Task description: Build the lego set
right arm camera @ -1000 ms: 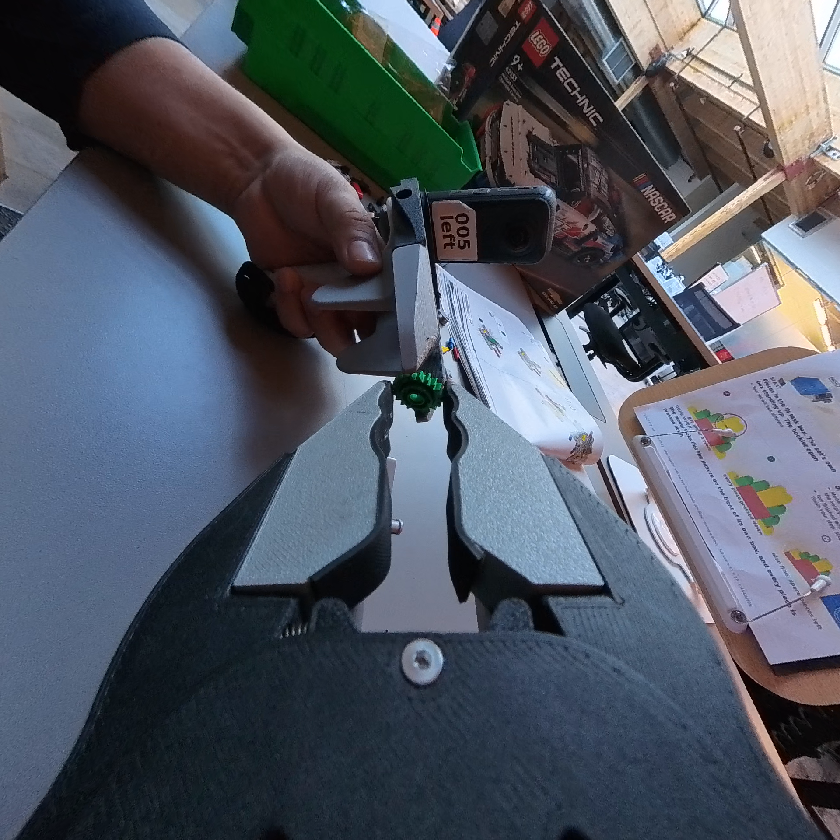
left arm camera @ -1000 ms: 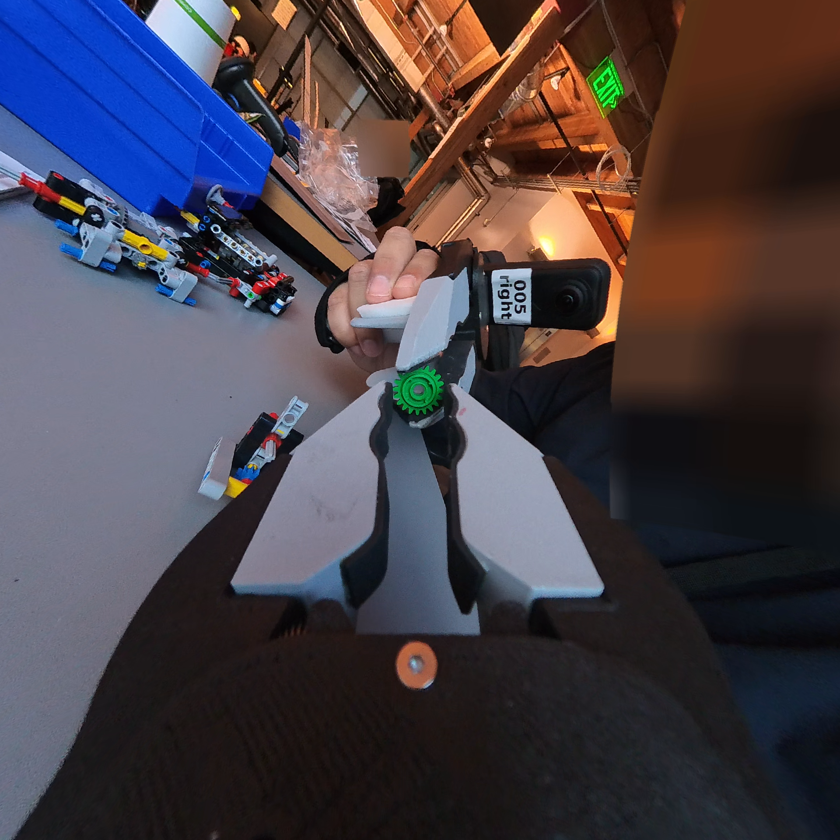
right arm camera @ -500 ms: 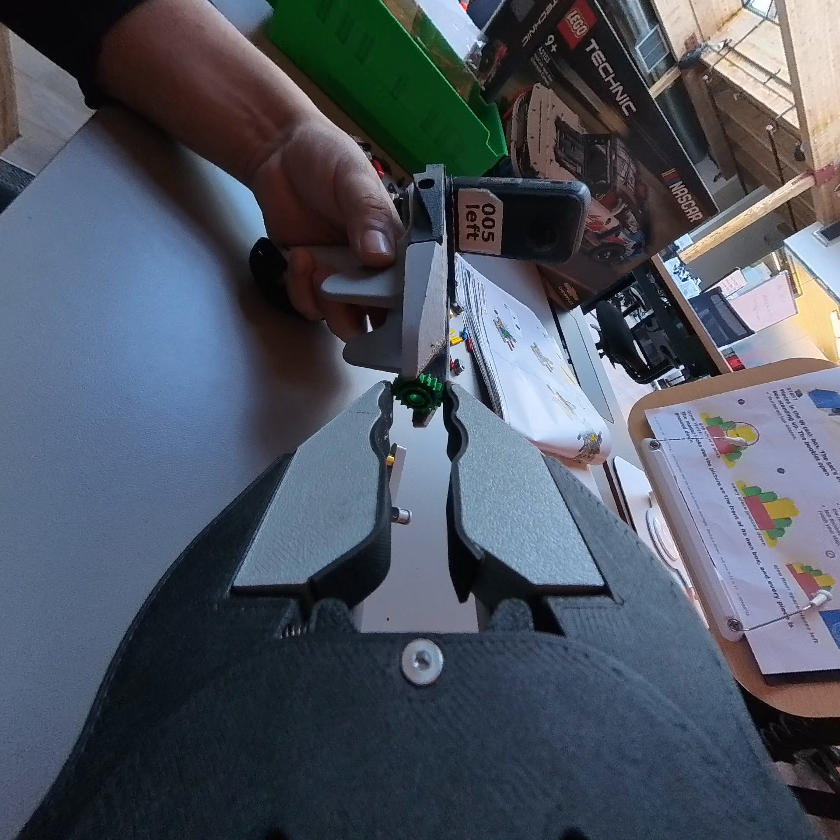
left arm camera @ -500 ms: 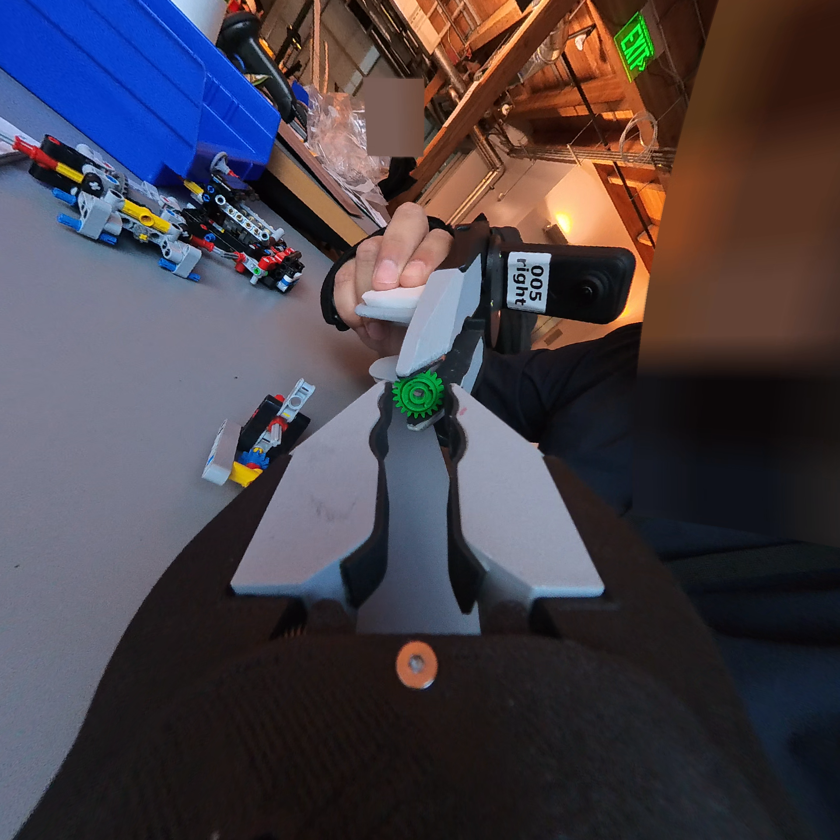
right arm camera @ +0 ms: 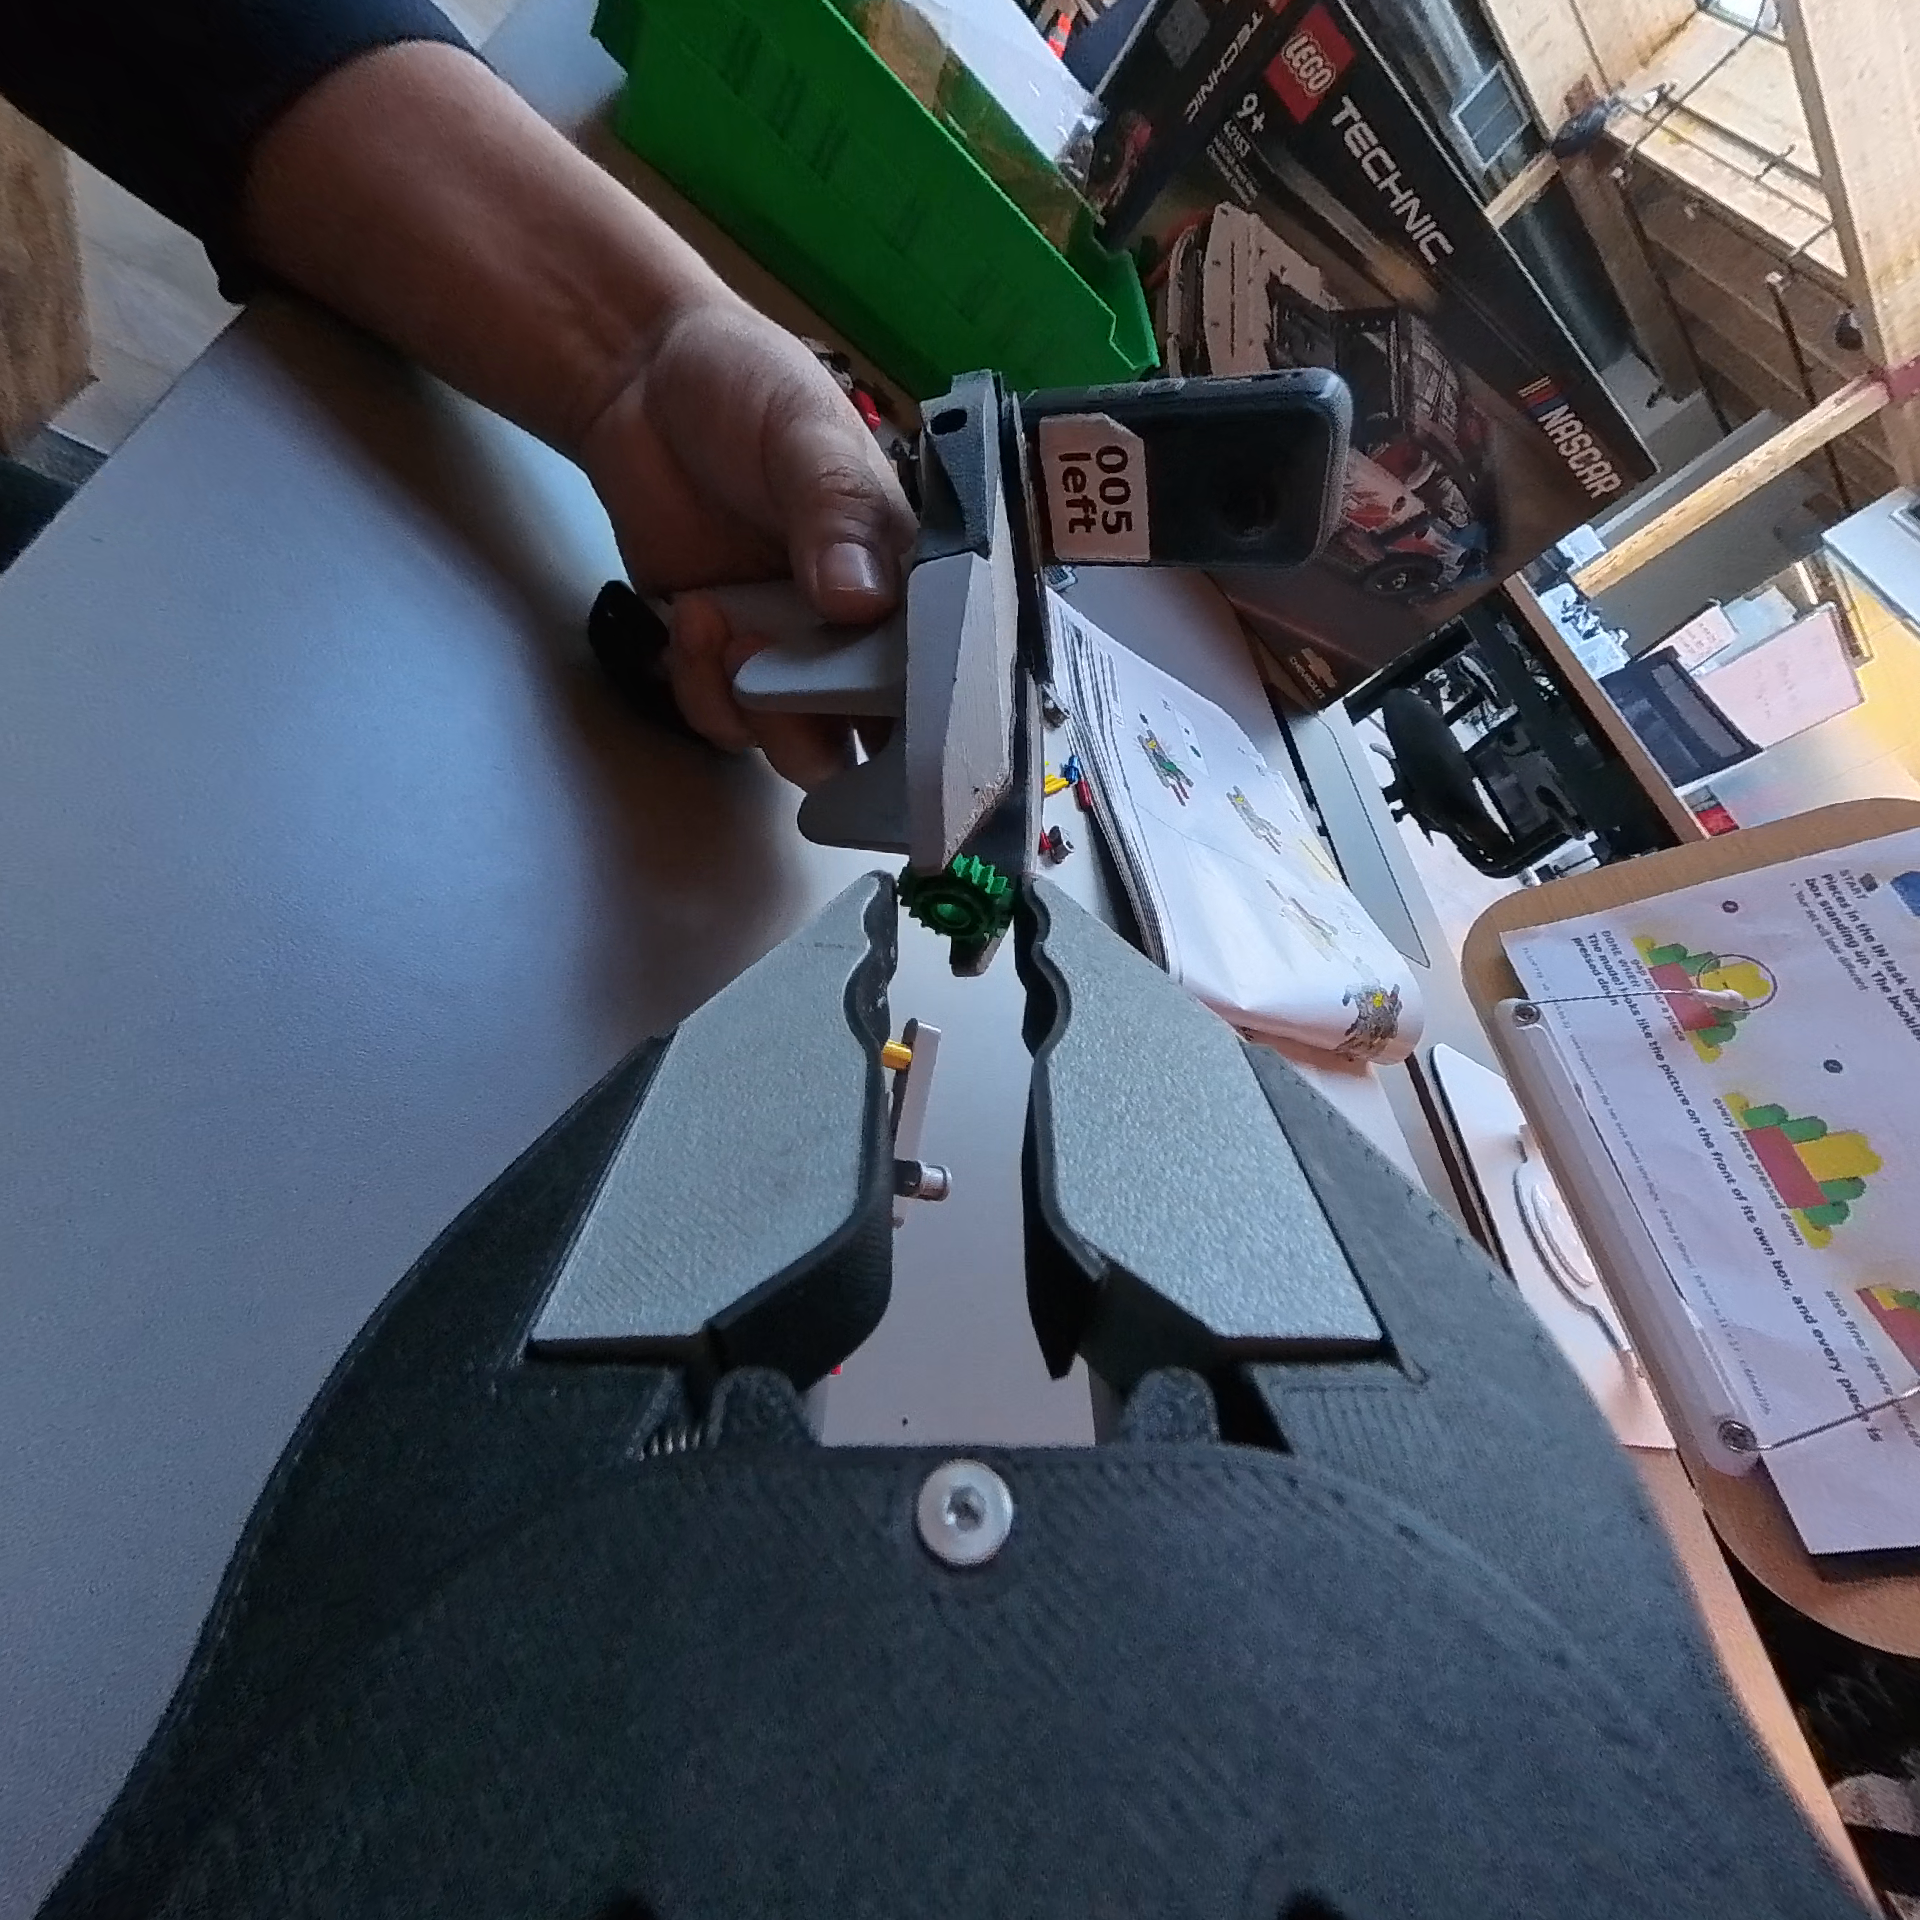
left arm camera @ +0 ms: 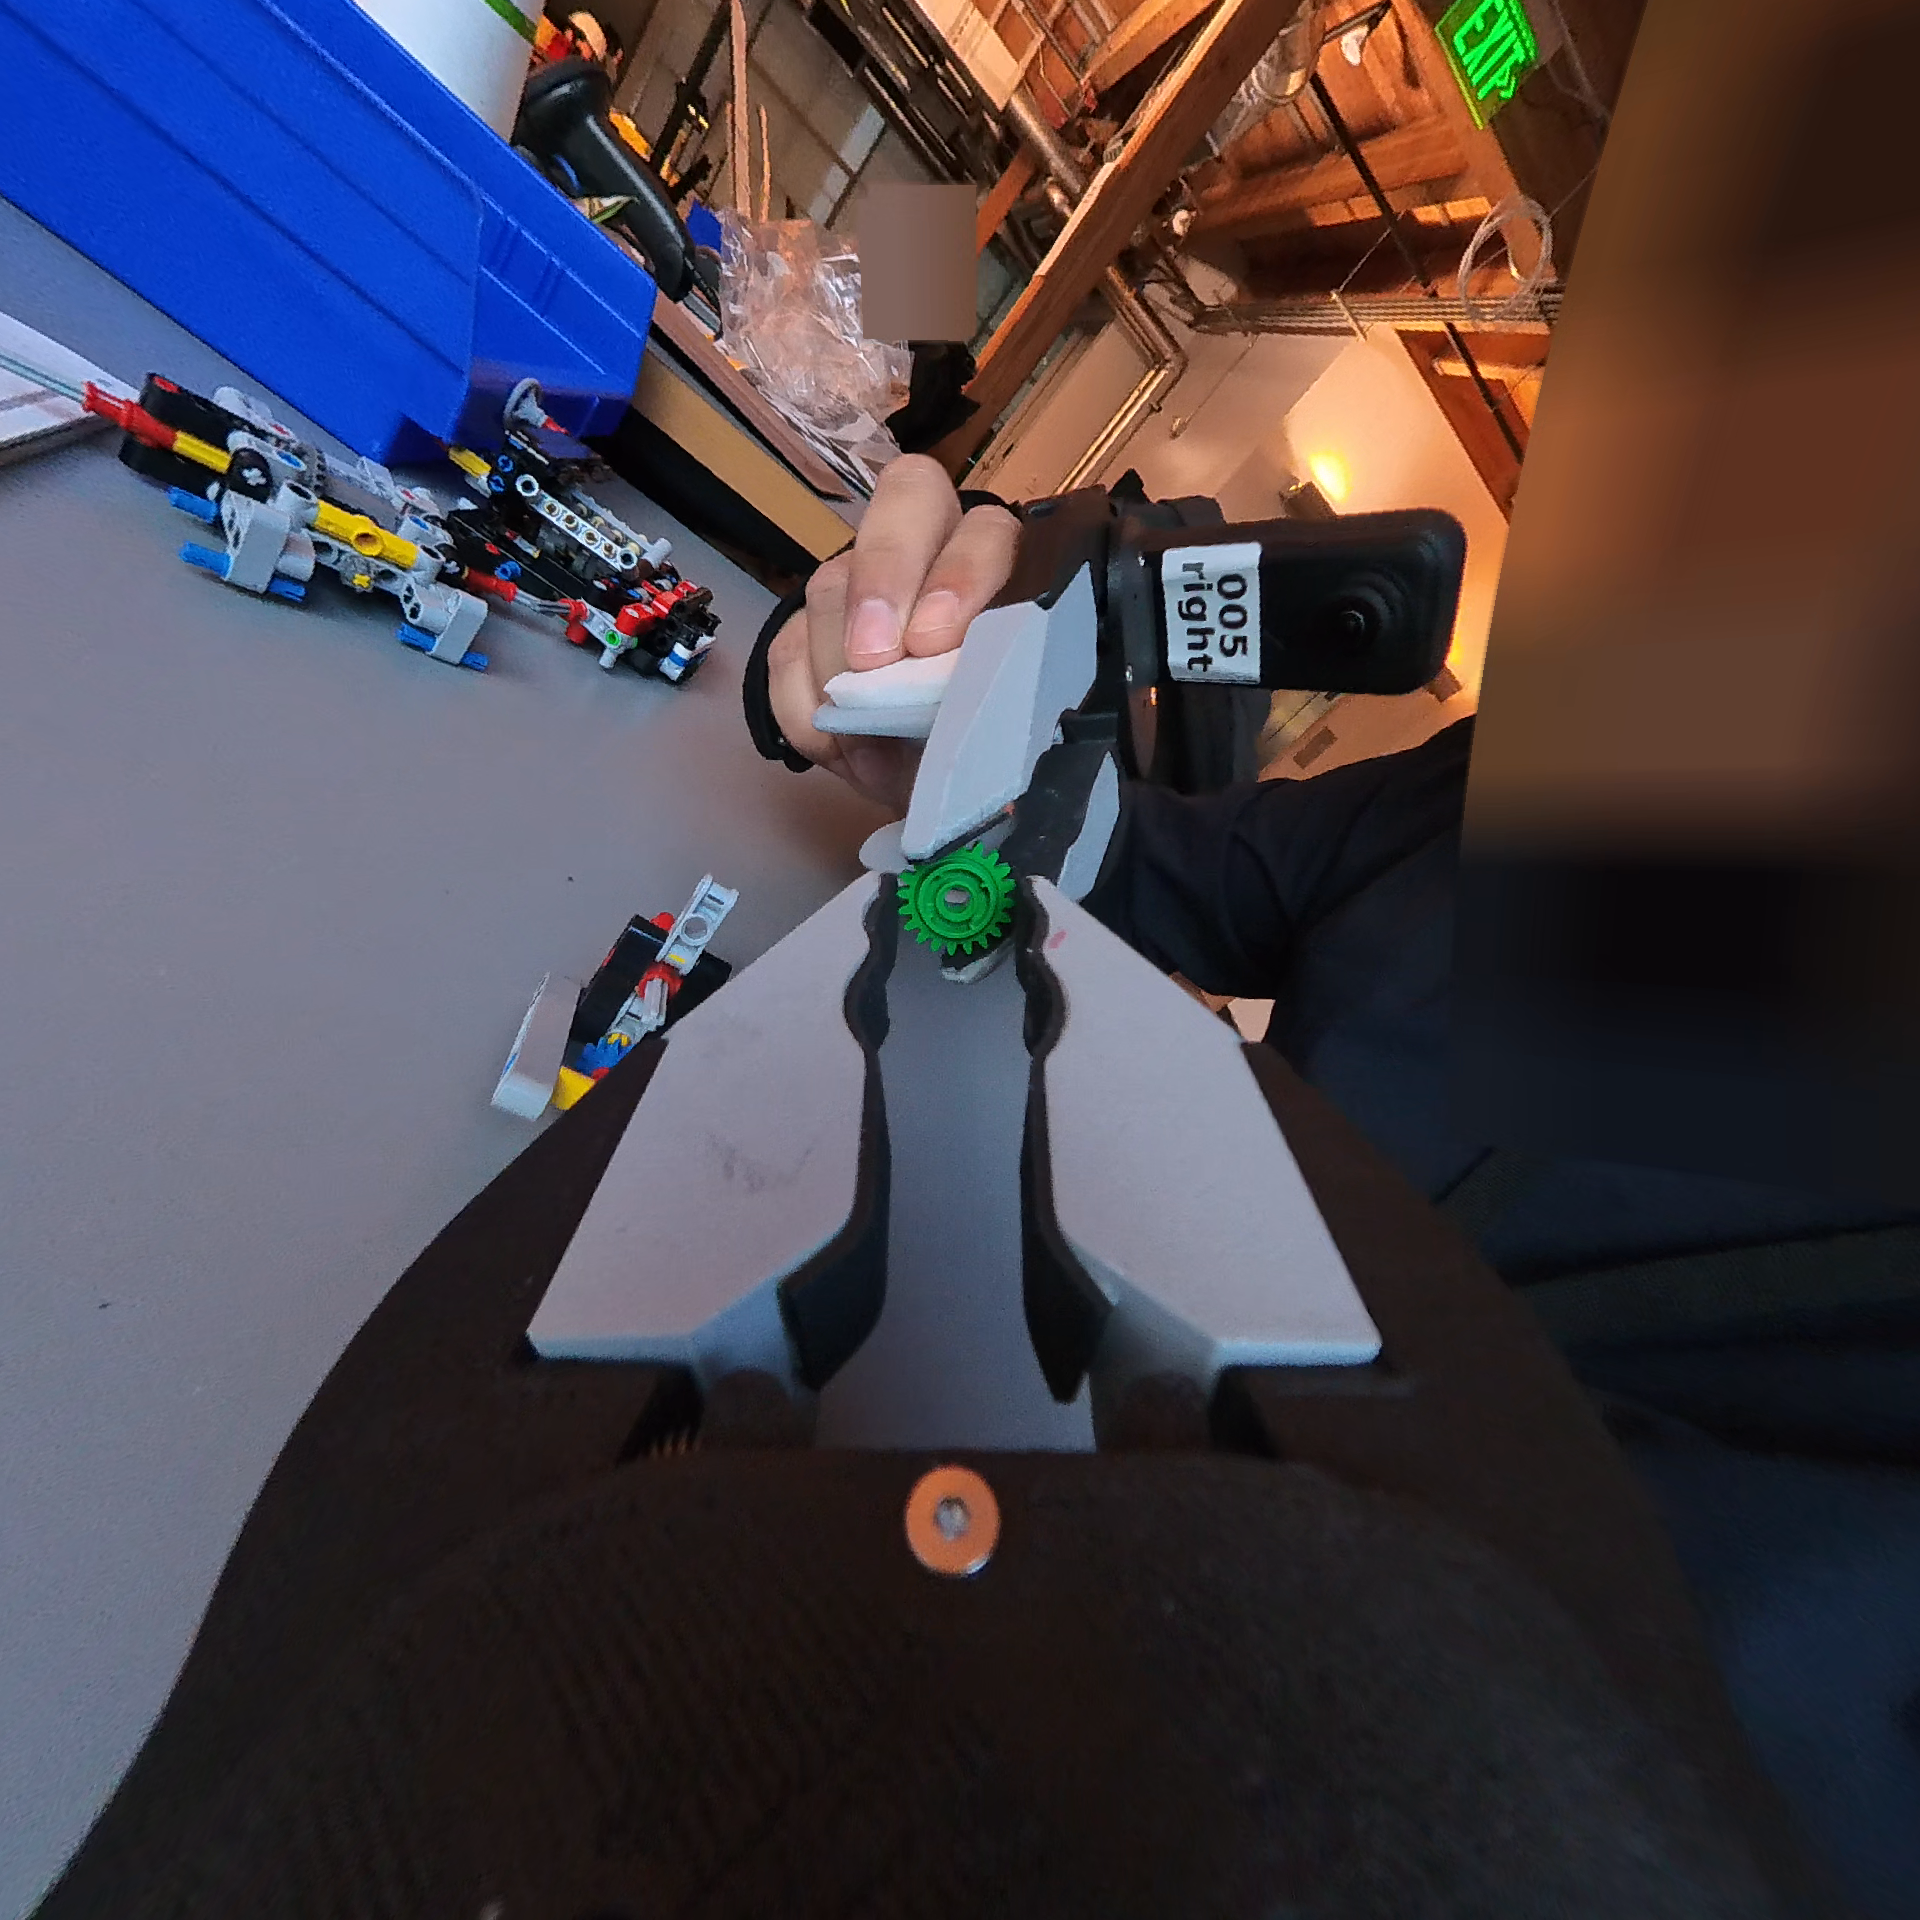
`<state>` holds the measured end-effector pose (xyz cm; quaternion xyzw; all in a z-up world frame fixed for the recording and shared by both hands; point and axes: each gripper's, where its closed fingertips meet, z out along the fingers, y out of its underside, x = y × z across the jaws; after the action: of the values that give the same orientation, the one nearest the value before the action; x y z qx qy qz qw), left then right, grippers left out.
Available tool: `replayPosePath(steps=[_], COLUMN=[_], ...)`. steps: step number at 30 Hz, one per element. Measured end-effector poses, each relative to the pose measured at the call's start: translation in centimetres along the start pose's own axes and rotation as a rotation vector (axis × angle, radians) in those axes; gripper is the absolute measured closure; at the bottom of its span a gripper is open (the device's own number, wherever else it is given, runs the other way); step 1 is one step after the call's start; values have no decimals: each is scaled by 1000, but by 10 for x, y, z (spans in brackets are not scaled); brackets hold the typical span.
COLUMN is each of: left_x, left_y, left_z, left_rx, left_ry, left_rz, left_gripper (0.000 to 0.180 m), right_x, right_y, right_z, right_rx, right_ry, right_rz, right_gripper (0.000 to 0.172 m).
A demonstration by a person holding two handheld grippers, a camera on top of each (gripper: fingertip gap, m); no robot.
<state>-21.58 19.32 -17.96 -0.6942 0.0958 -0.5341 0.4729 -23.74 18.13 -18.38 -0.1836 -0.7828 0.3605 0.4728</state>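
Green gear [left arm camera: 956,904] sits just above mid-frame in both wrist views, raised off the grey worktop [left arm camera: 208,935]. In the left view its flat face and axle hole look straight at the camera, so its axis runs along the fingers and its disc stands across them. In the right view the face is tipped slightly.

The left gripper [left arm camera: 958,914] has its fingers drawn in to a narrow gap, and the dark pads seem to press the teeth on both sides. The right gripper [right arm camera: 958,920] meets it head-on, fingers equally narrow, pads against the gear's rim. Each gripper's fingers crowd the other's tips, one finger poking below the gear.

A hand [right arm camera: 748,499] grips the left handle, and another hand [left arm camera: 873,634] the right. A small brick assembly [left arm camera: 623,987] lies left of centre, longer brick builds [left arm camera: 416,551] at upper left before a blue bin [left arm camera: 312,208]. In the right view a white beam with a yellow pin [right arm camera: 914,1112] lies between the fingers, an instruction booklet [right arm camera: 1226,831] at right, and a green bin [right arm camera: 883,187] at top.
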Motion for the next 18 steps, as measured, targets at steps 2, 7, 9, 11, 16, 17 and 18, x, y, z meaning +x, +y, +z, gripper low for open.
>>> replayPosePath(steps=[2, 7, 9, 11, 16, 17, 18], left_x=[0, 0, 0, 1, 4, 4, 4], left_y=[1, 2, 4, 7, 13, 14, 15], left_z=[0, 2, 3, 4, 8, 8, 9], left_rx=[-1, -11, -20, -36, -67, -70, -75], left_ry=[5, 6, 7, 15, 33, 36, 38], left_rz=[-11, -15, -19, -25, -50, -54, -59], left_gripper=[162, 162, 162, 162, 162, 163, 162], right_x=[0, -2, -4, -8, -15, -16, -17], right_y=[0, 1, 2, 1, 1, 2, 2], right_z=[0, -1, -2, -4, -7, -8, -8], right_rx=[-7, -14, -12, -4, 19, 21, 22], right_ry=[-1, -19, -38, -67, -155, -166, -176], right_rz=[-11, -24, -25, -29, 7, 13, 14], right_gripper=[152, 152, 152, 152, 152, 153, 153])
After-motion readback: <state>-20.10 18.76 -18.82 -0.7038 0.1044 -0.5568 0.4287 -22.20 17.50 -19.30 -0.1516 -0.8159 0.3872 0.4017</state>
